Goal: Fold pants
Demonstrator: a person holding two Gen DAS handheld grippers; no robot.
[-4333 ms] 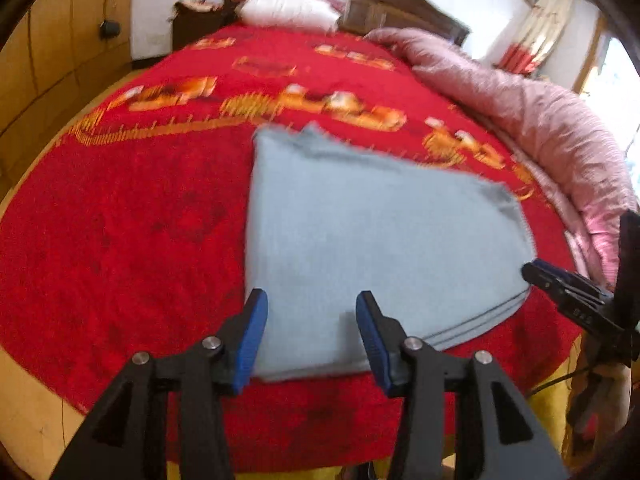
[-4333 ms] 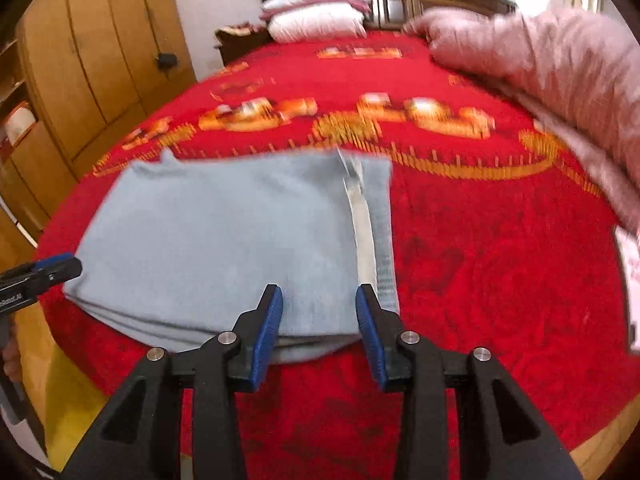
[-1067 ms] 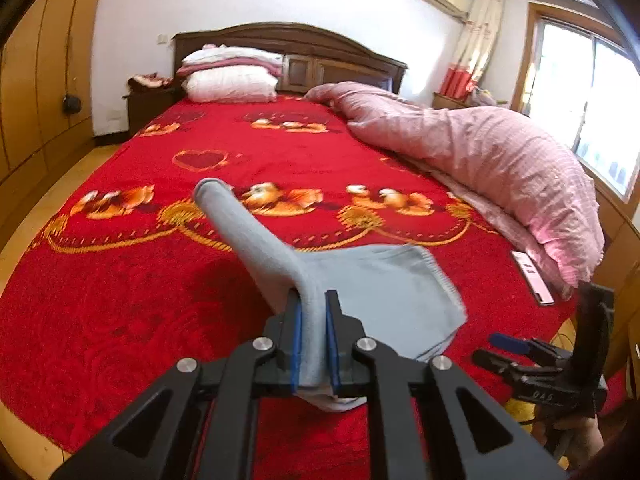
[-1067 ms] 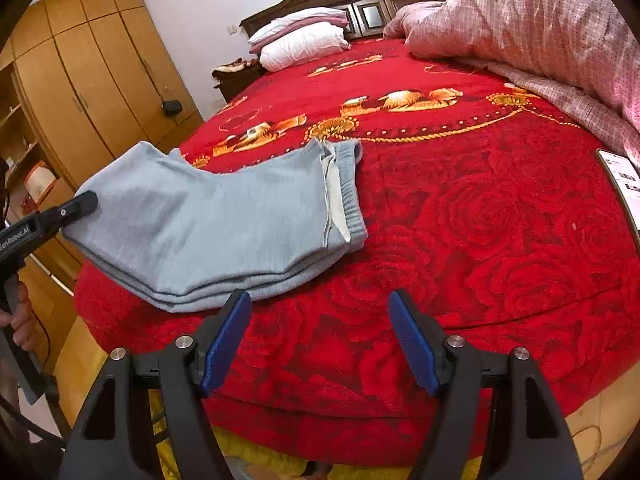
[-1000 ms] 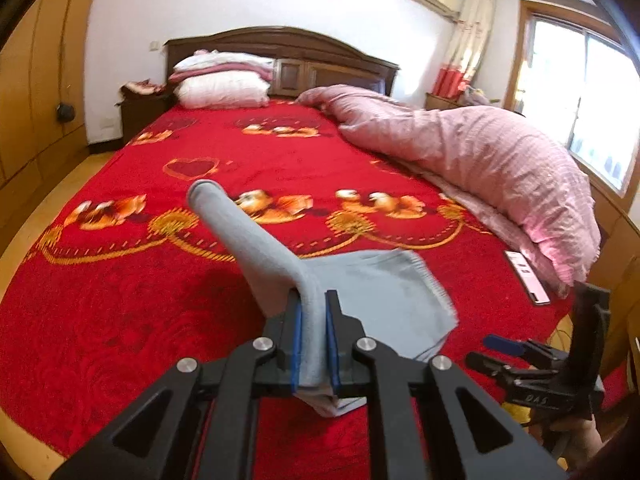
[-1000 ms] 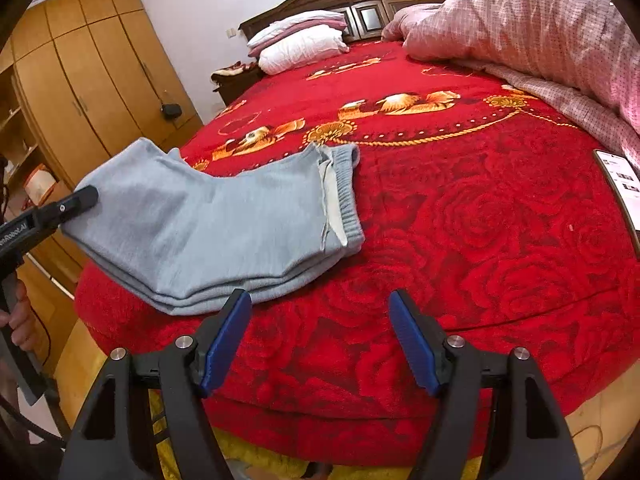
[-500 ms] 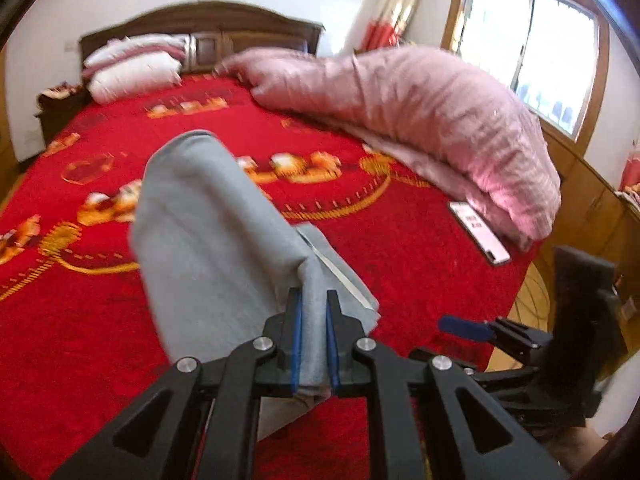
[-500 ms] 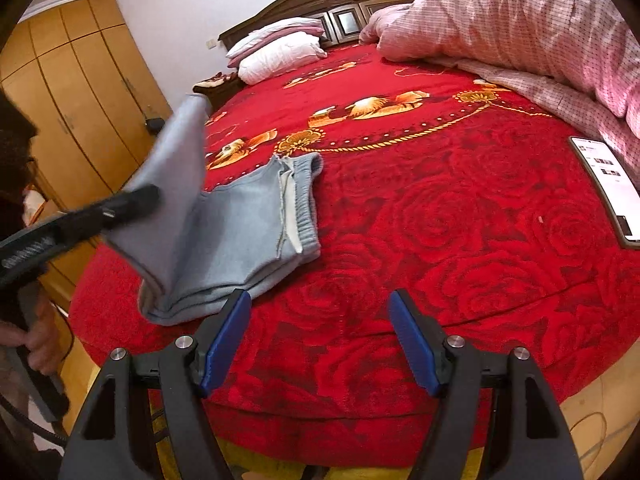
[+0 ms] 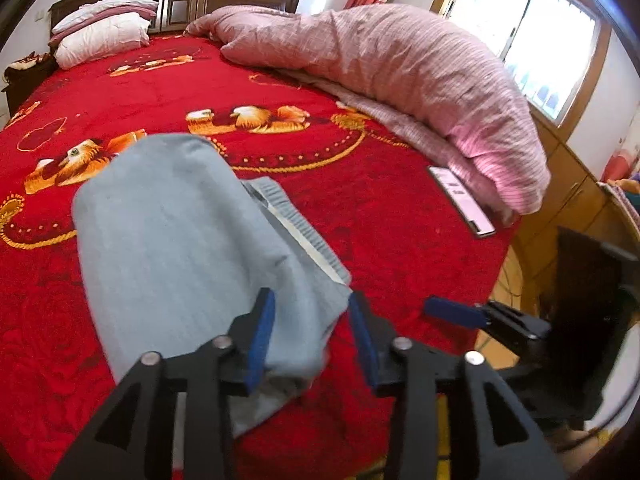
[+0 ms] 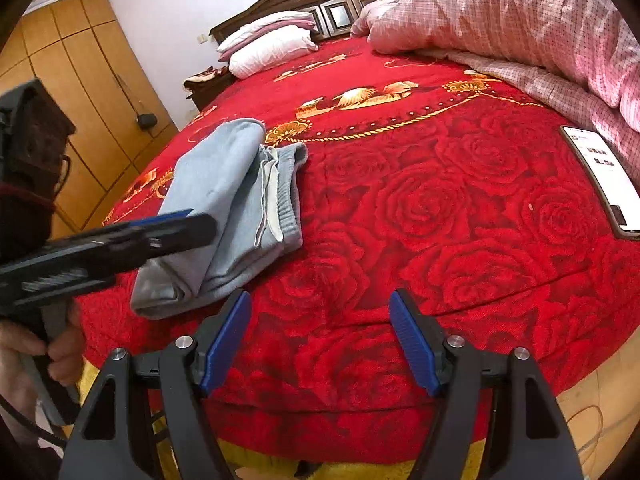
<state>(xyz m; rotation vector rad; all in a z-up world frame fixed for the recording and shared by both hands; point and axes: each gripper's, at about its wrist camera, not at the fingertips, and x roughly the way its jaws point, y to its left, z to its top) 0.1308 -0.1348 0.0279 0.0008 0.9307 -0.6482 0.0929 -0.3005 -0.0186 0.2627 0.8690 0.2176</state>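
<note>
Your left tongs are opening, releasing the folded light-grey cotton pants near the red bed's foot edge; your right tongs hang wide, empty—next, press the bundle flat.

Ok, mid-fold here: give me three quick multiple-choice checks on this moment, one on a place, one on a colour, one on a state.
1. Where does the white-screened phone lie?
A. on the white pillows
B. on the red rose-patterned bedspread, beside the pink checked quilt
C. on the pants

2. What colour are the folded soft knit pants?
A. light grey-blue
B. black
C. yellow

3. How is the right hand-held gripper?
A. clamped on the pants
B. shut on the phone
C. open with nothing between its pads

Answers: 1 B, the phone lies flat on the bedspread at the quilt's edge. 2 A, the pants read pale grey-blue against the red. 3 C, its blue pads stand wide apart over bare bedspread.
</note>
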